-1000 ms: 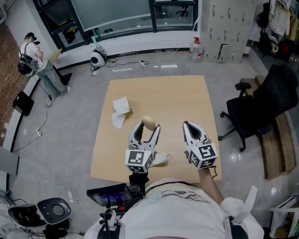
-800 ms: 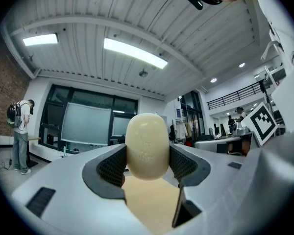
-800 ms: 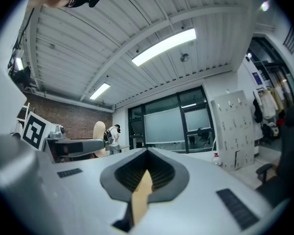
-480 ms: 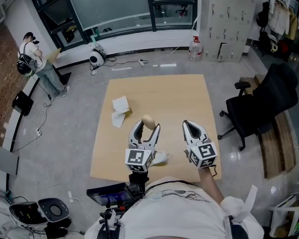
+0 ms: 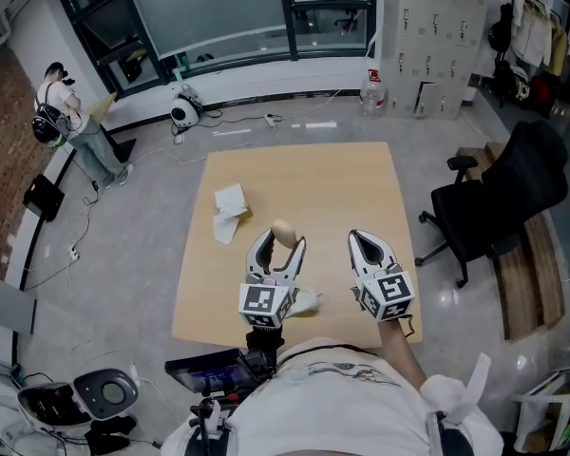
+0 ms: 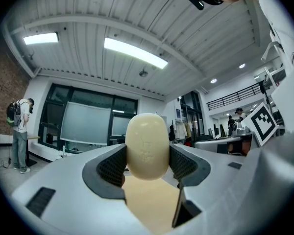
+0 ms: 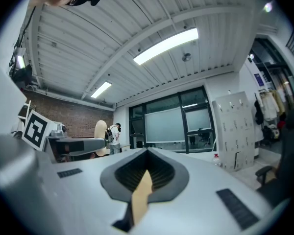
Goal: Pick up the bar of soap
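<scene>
Left gripper view: 1 bar of soap point(image 6: 147, 138), upright, clamped widthwise in left hand-held gripper point(image 6: 147, 163), seemingly for firm lift; right hand-held gripper point(image 7: 146, 174) closed, empty.

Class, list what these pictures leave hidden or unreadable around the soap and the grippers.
- Lower end of the pale cream oval soap bar: left gripper view, behind the dark pads of the left hand-held gripper.
- Embossed mark on the soap: same view, too blurred.
- Small white object: head view, partly under that gripper.
</scene>
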{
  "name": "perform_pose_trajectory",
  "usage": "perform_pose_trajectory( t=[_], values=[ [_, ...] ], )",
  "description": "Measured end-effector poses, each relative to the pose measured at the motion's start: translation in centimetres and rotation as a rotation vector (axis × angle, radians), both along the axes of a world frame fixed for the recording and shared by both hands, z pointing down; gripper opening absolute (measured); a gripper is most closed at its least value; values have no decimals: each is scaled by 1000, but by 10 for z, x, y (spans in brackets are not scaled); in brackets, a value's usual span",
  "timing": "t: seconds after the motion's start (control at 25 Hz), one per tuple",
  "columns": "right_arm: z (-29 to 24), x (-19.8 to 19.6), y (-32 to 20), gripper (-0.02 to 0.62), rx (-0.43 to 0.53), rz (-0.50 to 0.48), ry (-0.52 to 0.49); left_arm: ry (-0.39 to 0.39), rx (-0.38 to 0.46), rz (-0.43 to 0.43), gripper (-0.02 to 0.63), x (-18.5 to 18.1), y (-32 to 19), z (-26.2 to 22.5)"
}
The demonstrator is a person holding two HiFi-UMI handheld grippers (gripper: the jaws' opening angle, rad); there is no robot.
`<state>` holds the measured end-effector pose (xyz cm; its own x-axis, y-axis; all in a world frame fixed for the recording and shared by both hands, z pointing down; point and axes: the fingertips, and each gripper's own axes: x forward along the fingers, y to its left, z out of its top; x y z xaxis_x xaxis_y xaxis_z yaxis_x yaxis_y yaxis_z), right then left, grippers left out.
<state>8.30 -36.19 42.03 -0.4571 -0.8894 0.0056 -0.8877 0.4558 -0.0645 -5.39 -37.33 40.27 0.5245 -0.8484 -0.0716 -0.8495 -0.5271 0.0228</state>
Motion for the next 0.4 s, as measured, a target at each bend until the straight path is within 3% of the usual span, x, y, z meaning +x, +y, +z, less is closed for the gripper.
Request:
perform_pose_trajectory(
  t=[0.4],
  values=[
    [3,1,1,3,-4,2,2,-14,-14,7,258,3,1,2]
  ],
)
